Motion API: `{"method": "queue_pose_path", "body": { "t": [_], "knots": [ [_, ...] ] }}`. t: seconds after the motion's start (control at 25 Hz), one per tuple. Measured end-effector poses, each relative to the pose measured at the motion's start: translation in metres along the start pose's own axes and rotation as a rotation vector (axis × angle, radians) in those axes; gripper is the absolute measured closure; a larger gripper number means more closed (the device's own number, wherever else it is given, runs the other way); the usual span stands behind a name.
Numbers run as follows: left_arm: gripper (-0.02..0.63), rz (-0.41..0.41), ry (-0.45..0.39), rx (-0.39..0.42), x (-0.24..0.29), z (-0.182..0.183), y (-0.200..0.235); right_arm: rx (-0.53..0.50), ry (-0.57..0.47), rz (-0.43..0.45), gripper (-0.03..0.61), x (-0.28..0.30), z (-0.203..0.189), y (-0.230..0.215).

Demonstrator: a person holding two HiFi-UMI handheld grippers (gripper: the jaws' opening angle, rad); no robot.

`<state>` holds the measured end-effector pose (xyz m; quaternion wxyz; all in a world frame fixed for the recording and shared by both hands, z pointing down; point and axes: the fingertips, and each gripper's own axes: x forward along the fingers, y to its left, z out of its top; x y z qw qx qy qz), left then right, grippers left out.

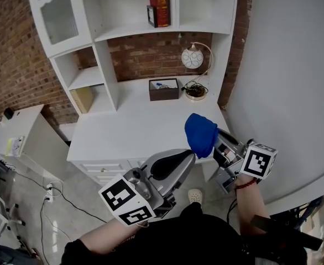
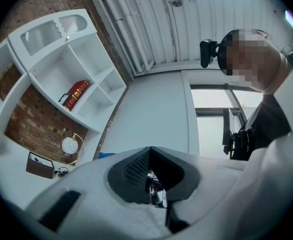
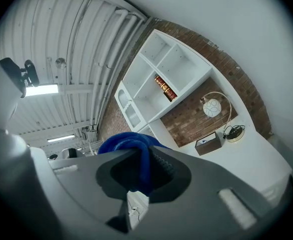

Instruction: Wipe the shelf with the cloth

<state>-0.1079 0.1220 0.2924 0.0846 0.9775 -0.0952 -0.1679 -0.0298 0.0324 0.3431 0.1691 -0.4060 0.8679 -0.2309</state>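
Observation:
A blue cloth point(image 1: 200, 135) hangs bunched in my right gripper point(image 1: 210, 143), which is shut on it, in front of the white shelf unit's wide lower surface point(image 1: 129, 127). In the right gripper view the cloth point(image 3: 129, 143) fills the gap between the jaws of the right gripper point(image 3: 144, 156), with the shelf unit point(image 3: 172, 69) beyond. My left gripper point(image 1: 188, 157) is held low beside the cloth, jaws shut with nothing in them. In its own view the left gripper point(image 2: 150, 151) points up past the shelf unit point(image 2: 61, 69) towards the wall and ceiling.
On the wide surface stand a brown open box point(image 1: 163, 89) and a round-globe lamp point(image 1: 193, 58) with a cable. A red book point(image 1: 158, 3) stands on an upper shelf, beside a glass cabinet door point(image 1: 59, 16). A small white table point(image 1: 19, 132) and floor cables lie left.

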Motion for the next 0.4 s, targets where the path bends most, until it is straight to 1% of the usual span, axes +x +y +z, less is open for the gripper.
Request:
{"method": "queue_pose_path", "body": {
  "t": [0.24, 0.4],
  "knots": [
    [0.615, -0.016, -0.001, -0.007, -0.001, 0.0, -0.005, -0.005, 0.004, 0.003, 0.545, -0.001, -0.003, 0.007],
    [0.615, -0.034, 0.004, 0.007, 0.003, -0.002, -0.012, -0.01, -0.005, -0.002, 0.545, -0.009, -0.002, 0.006]
  ]
}}
